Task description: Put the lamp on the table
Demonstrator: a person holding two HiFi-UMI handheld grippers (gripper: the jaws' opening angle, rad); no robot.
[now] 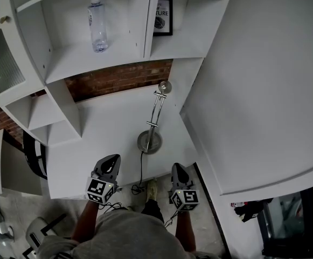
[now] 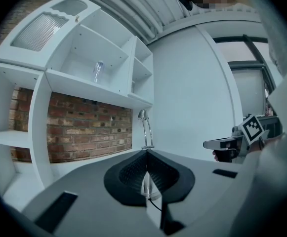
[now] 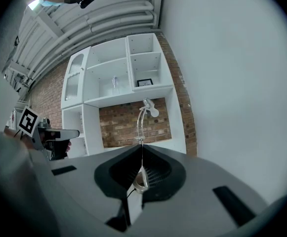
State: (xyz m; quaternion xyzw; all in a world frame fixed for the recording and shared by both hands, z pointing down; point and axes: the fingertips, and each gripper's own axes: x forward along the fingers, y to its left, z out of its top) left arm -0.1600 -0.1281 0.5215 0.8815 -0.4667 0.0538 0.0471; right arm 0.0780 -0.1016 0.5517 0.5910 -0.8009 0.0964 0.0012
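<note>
- The lamp (image 1: 150,142) stands upright on the white table (image 1: 102,139). It is brushed metal with a flat round disc base, a slim twin-rod stem and a small rounded head at 12 o'clock from the base.
- A thin black cord (image 1: 141,169) runs from the base toward 6 o'clock and over the table's front edge.
- The left gripper (image 1: 112,159), at 7 o'clock from the lamp base, has its ribbed black jaws pressed together with nothing between them. It is clear of the lamp.
- The right gripper (image 1: 176,168), at 5 o'clock from the base, also has its jaws fully together and empty, and touches nothing.
- Rough red brick wall (image 1: 118,80) backs the table at 12 o'clock.
- In the smooth white shelf unit (image 1: 64,63) above, a clear plastic water bottle (image 1: 97,25) stands at 11 o'clock from the lamp. A black-framed print (image 1: 163,16) sits in the next compartment at 12 o'clock.
</note>
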